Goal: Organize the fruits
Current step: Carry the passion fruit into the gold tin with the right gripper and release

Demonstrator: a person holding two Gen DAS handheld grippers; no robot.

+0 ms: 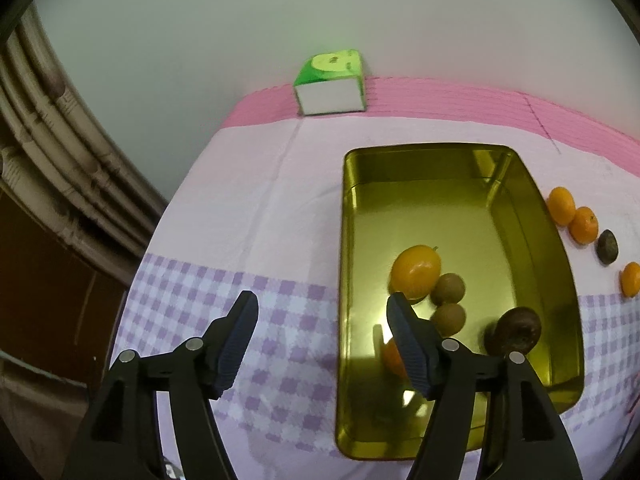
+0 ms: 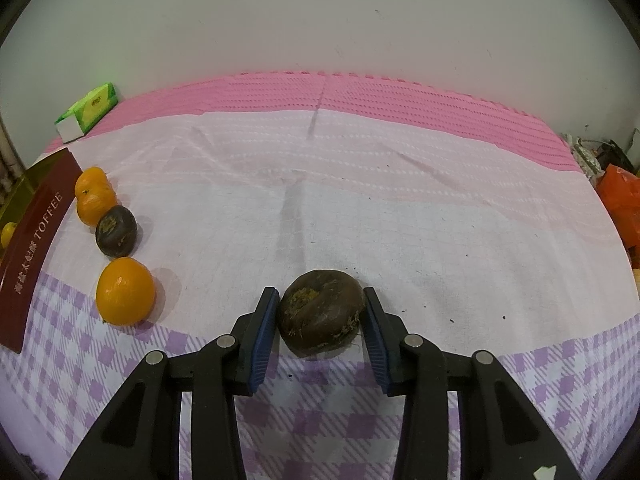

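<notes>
Fruit sits partly in the gold tin (image 1: 520, 200) and partly on the checked tablecloth (image 1: 240, 208) beside it. Inside the tin lie a large orange (image 1: 416, 271), two small brown fruits (image 1: 449, 289) touching each other just beside that orange, a dark round fruit (image 1: 516, 330) toward the tin's right wall, and another orange piece partly hidden behind a finger. The left gripper (image 1: 322, 312) hangs over the tin's left wall with its jaws spread wide and nothing between them; one finger is over the cloth, the other over the tin.

To the right of the tin, on the cloth, a short row runs along its red side: two small oranges (image 2: 94, 196) touching, a dark fruit (image 2: 116, 231) next to them, then a bigger orange (image 2: 125, 291) a little apart. Well away from the tin, the right gripper (image 2: 321, 312) has its blue pads on either side of a brown fruit (image 2: 322, 318) resting on the cloth; the pads look in contact with it or very nearly so.

A green box (image 1: 330, 82) stands beyond the tin, at the wall.
</notes>
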